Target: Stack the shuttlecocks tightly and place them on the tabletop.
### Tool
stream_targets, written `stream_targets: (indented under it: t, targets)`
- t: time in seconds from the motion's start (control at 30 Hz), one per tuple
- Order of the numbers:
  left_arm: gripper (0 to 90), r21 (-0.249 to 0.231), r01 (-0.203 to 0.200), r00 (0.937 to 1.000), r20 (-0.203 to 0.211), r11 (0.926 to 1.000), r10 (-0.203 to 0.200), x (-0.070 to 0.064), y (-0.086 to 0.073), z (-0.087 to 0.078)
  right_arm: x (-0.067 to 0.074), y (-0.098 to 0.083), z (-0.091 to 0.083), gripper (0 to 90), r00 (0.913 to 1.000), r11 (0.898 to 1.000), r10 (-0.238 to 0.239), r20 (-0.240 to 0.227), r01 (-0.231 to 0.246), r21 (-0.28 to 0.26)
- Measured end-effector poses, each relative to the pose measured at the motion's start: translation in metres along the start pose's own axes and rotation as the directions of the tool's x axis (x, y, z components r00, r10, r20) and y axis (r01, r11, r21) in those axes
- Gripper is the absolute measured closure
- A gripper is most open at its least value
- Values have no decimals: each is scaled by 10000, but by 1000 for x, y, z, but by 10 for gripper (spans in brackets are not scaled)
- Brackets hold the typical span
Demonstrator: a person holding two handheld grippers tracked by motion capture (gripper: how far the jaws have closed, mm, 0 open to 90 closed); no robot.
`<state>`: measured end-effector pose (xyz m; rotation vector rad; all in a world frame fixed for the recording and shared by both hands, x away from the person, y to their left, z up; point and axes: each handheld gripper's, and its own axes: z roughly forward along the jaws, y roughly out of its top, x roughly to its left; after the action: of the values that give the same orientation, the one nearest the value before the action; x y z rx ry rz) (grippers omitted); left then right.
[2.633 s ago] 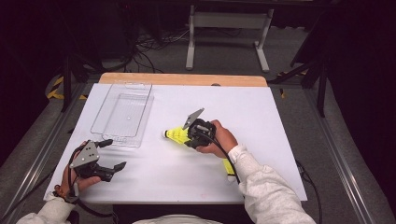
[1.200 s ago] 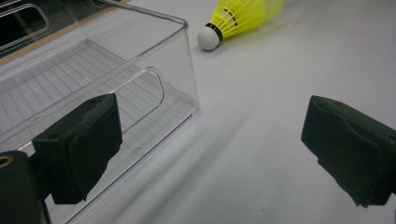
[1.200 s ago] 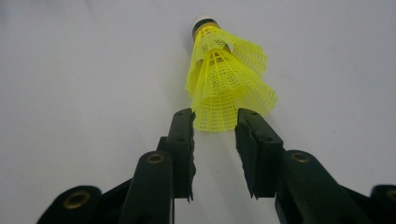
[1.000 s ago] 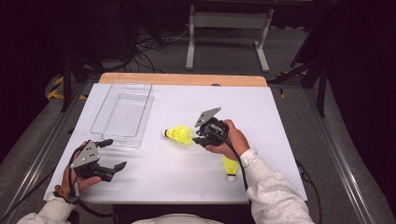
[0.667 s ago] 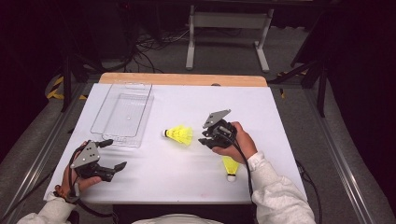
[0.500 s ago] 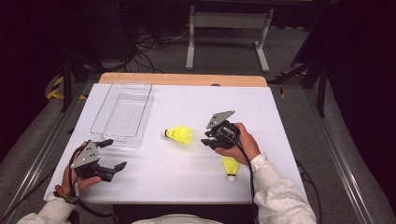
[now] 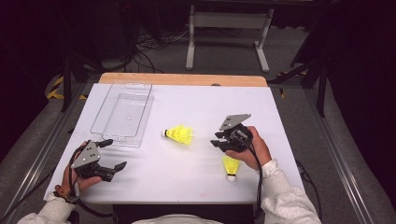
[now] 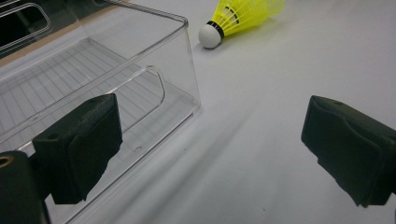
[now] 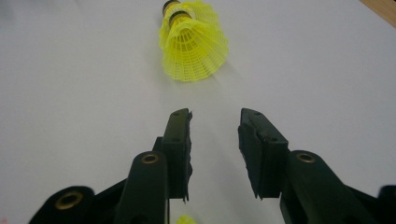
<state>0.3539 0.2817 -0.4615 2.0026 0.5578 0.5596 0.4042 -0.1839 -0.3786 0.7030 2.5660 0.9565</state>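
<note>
Since a moment ago, my right tongs are sliding rightward, off the yellow shuttlecock lying mid-frame, their jaws parting with nothing between. My left tongs are waiting spread wide at lower left beside the clear bin.

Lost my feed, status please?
Right gripper open, empty. Left gripper open, idle by clear bin. Shuttlecock lies ahead of right fingers, path clear.

On the white desk, the clear plastic bin lies at ten o'clock. The yellow plastic shuttlecock lies at centre, a second yellow shuttlecock well apart at four o'clock.
</note>
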Motion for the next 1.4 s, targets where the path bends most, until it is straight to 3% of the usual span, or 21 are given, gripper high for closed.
stream_targets:
  t: [0.53,0.8,0.97,1.4]
  targets:
    - [61,29,-79,10000,-24,10000,79,1,0,-1,-4,-27,-17,596,9975,9986,501,500,-492,-187]
    - [61,6,-72,10000,-34,10000,72,1,0,-1,-5,-37,-21,555,9966,9978,636,527,-626,-197]
    - [61,30,-98,9999,-48,9999,98,0,0,-1,-3,-41,-22,505,9976,9981,594,365,-587,-206]
    - [61,58,-137,9999,-73,9999,137,0,0,-1,3,-55,-16,243,9991,9992,388,159,-388,33]
